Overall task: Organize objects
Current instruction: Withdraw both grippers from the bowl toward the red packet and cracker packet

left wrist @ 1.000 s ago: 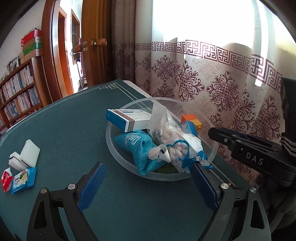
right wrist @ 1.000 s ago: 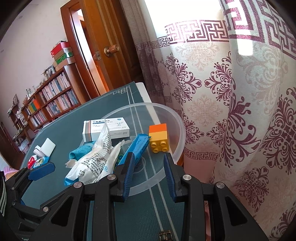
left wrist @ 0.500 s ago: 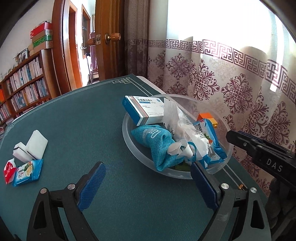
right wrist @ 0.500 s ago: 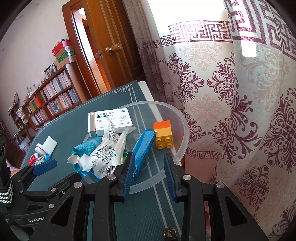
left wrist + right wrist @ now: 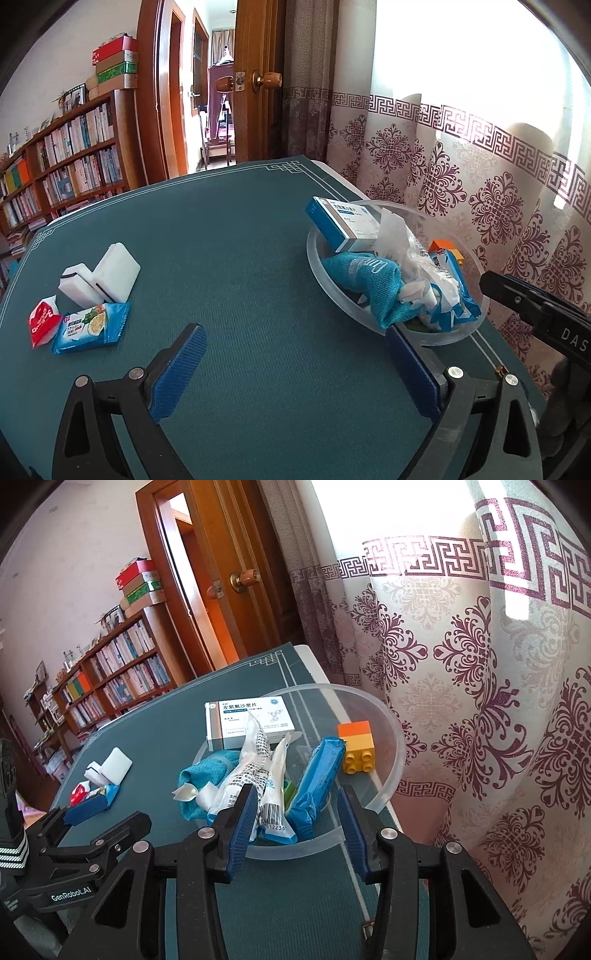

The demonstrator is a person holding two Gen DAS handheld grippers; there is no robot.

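Now we have the left gripper spread wide over bare green cloth low in the left wrist view, its jaws opening and nothing between them. The right gripper sits low in the right wrist view at the near rim of the clear bowl; its jaws are opening too, with a white printed bag and a blue wrapped packet lying just ahead of the pads but not pinched, as far as we can see.

What we judge is left to sort lies at the left of the left wrist view: a blue snack packet, a red sachet touching it, and two white sponge blocks just behind. We expect the packets to be light, crinkly and slippery, best taken across a crimped end or the flat middle. The sponges look soft and springy, so a grip across the narrow sides should hold.

The bowl, at the right of that view, already holds a medicine box leaning on its rim, a teal cloth, the bags and an orange-yellow toy brick. We think that crowded pile leaves little landing room. The table between bowl and packets carries nothing. A curtain hangs close behind the bowl.
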